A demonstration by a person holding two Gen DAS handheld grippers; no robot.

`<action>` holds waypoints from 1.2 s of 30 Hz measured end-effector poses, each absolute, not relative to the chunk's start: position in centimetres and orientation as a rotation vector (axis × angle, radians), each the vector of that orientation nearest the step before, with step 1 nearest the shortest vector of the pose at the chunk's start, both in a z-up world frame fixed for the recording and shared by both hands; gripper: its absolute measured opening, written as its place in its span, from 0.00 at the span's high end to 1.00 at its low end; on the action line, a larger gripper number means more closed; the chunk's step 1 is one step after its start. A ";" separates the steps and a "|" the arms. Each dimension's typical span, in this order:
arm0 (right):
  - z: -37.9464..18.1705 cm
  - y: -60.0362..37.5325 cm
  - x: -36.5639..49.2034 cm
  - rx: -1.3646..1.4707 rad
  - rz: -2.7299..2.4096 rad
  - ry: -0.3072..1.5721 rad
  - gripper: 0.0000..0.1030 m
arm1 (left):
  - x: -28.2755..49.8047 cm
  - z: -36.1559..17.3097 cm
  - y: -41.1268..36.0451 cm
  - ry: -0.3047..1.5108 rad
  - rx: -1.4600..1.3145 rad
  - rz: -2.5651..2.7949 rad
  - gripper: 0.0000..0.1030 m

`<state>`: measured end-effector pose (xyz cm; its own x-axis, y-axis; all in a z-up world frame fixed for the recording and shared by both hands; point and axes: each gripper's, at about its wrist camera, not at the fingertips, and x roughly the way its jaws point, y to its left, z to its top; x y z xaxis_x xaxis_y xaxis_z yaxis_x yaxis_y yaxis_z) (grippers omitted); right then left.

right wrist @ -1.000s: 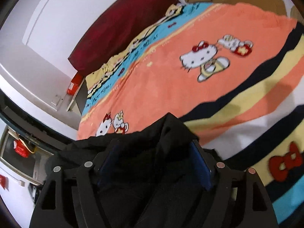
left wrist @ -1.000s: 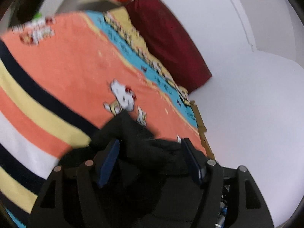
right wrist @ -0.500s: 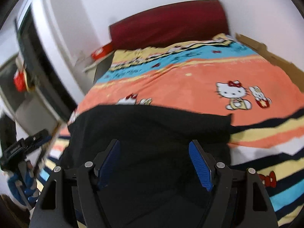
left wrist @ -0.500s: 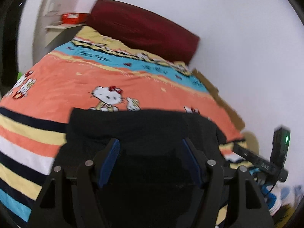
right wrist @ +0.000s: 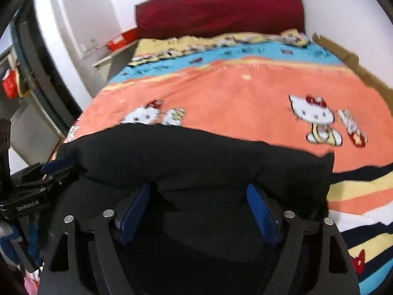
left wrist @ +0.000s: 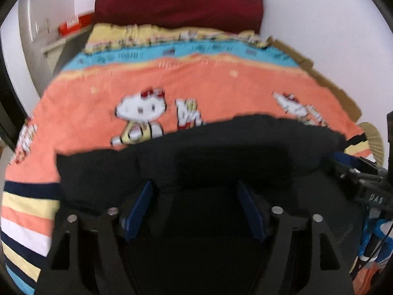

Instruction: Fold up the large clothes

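Observation:
A large black garment (left wrist: 196,157) lies spread wide across the near part of the bed; it also fills the near part of the right wrist view (right wrist: 196,162). My left gripper (left wrist: 195,196) has its blue pads wide apart with black cloth lying between and under them. My right gripper (right wrist: 199,198) stands the same way, jaws wide, cloth bunched between them. The right gripper's body shows at the right edge of the left wrist view (left wrist: 368,179), and the left gripper's body at the left edge of the right wrist view (right wrist: 27,196).
The bed has an orange, blue and striped cartoon-cat blanket (left wrist: 196,81), with a dark red headboard (left wrist: 176,7) against the white wall. A bedside shelf with a red box (right wrist: 120,40) stands at the left. Cardboard (right wrist: 343,56) lines the bed's right edge.
Both views swung level to face the headboard. The black garment went from a bunched heap between the jaws to a wide flat spread across the bed. The jaws stayed wide.

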<state>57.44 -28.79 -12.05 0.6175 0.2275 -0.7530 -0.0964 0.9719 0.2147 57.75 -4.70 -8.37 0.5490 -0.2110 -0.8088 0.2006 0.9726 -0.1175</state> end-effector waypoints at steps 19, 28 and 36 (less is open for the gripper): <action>-14.4 -30.0 56.8 0.181 0.154 0.917 0.16 | 55.5 -9.4 -5.7 0.871 0.095 -0.128 0.27; -11.8 -28.7 48.7 0.153 0.251 0.766 0.16 | 48.7 -8.2 -5.3 0.731 0.081 -0.099 0.27; -16.6 -28.8 48.8 0.171 0.251 0.781 0.10 | 47.4 -10.1 -5.6 0.691 0.104 -0.098 0.27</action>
<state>48.80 -28.82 -16.65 0.6829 0.2853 -0.6725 -0.1594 0.9566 0.2440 47.40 -5.59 -10.08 0.7663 -0.0558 -0.6401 0.1244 0.9902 0.0626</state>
